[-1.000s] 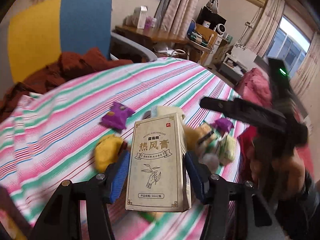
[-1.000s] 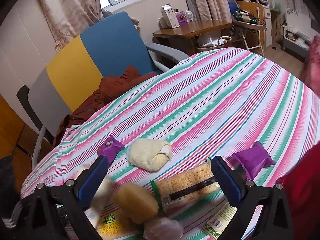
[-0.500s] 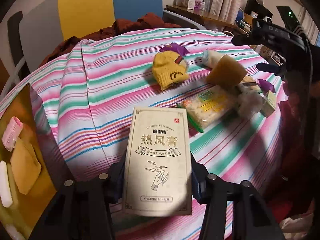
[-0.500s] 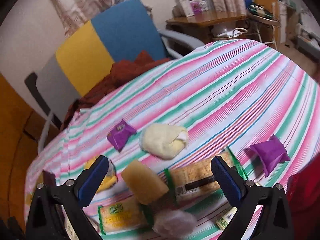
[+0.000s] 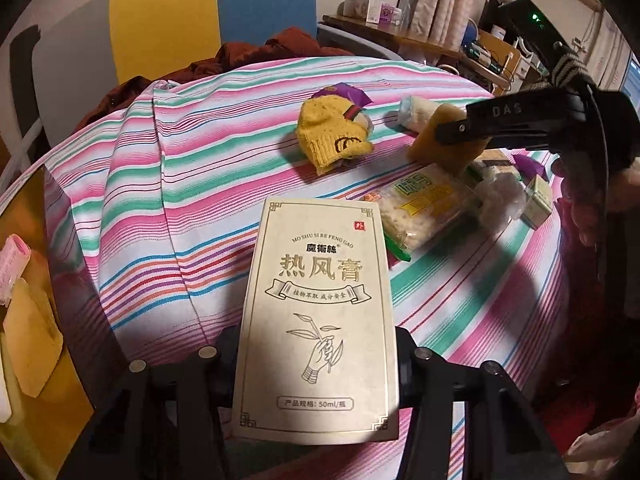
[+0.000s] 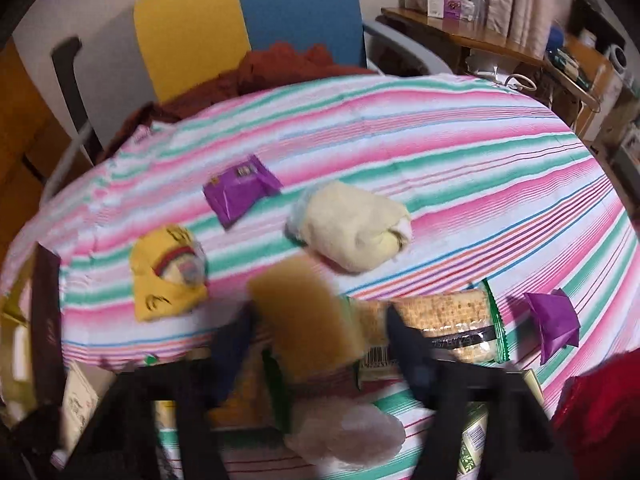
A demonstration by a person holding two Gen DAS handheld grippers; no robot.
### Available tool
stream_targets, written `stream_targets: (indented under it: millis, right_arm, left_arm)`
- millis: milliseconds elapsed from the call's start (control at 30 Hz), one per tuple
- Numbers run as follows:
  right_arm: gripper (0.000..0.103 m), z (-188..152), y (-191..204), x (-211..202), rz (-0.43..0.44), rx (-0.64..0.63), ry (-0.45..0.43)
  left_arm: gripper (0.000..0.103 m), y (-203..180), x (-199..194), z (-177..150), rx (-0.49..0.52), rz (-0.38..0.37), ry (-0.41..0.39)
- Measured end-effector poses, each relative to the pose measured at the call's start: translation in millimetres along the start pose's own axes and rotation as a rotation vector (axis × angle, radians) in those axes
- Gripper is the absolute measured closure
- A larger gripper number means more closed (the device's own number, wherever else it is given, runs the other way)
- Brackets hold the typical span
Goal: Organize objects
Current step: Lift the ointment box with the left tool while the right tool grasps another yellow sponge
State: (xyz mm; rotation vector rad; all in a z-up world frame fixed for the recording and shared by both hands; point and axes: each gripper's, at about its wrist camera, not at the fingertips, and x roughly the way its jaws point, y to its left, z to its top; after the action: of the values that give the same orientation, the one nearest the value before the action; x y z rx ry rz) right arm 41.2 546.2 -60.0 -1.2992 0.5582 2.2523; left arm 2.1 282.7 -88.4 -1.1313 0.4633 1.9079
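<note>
My left gripper (image 5: pixel 316 344) is shut on a tall cream carton (image 5: pixel 320 300) with gold print, held upright over the striped tablecloth (image 5: pixel 192 184) near its front left edge. My right gripper (image 6: pixel 316 340) points down at a tan sponge-like block (image 6: pixel 308 316). Its jaws are closing with the block between them, and a slit still shows beside the right finger; the picture is blurred. In the left wrist view the same right gripper (image 5: pixel 460 128) reaches over the block (image 5: pixel 436 152).
On the cloth lie a yellow knit piece (image 6: pixel 168 276), a purple packet (image 6: pixel 240 190), a cream cloth roll (image 6: pixel 352 228), cracker packs (image 6: pixel 452 328), a second purple packet (image 6: pixel 554 320) and a white fluffy wad (image 6: pixel 348 432). A yellow bin (image 5: pixel 28 312) stands at left. A chair (image 6: pixel 240 20) stands behind.
My left gripper swung left and down with the carton, and the yellow bin came into view. My right gripper dropped over the tan block and its wide jaws came in around it.
</note>
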Motion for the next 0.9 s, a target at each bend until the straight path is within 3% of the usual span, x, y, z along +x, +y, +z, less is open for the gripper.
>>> stream_targets:
  millis: [100,333,600,900]
  right_arm:
    - [0.06,-1.8,6.1,-0.9,0.005,-0.042,-0.008]
    - [0.06,1.8,4.1,-19.6,0.061,-0.019,-0.1]
    - [0.06,3.7,13.9,-46.3,0.159,-0.033,-0.221]
    - [0.06,-4.9,40.5,-66.7,0.285,-0.128,-0.259]
  left_arm:
    - [0.051,-3.1,-13.4,-1.2,-0.006,-0.03,-0.034]
    - [0.051,2.6,-56.1,-1.0,-0.066,-0.034,-0.118]
    - [0.051,38.0,-114.9,-7.7,-0.181,0.046,-0.238]
    - [0.051,99.2,-144.4,-45.9,-0.343,0.176,-0.253]
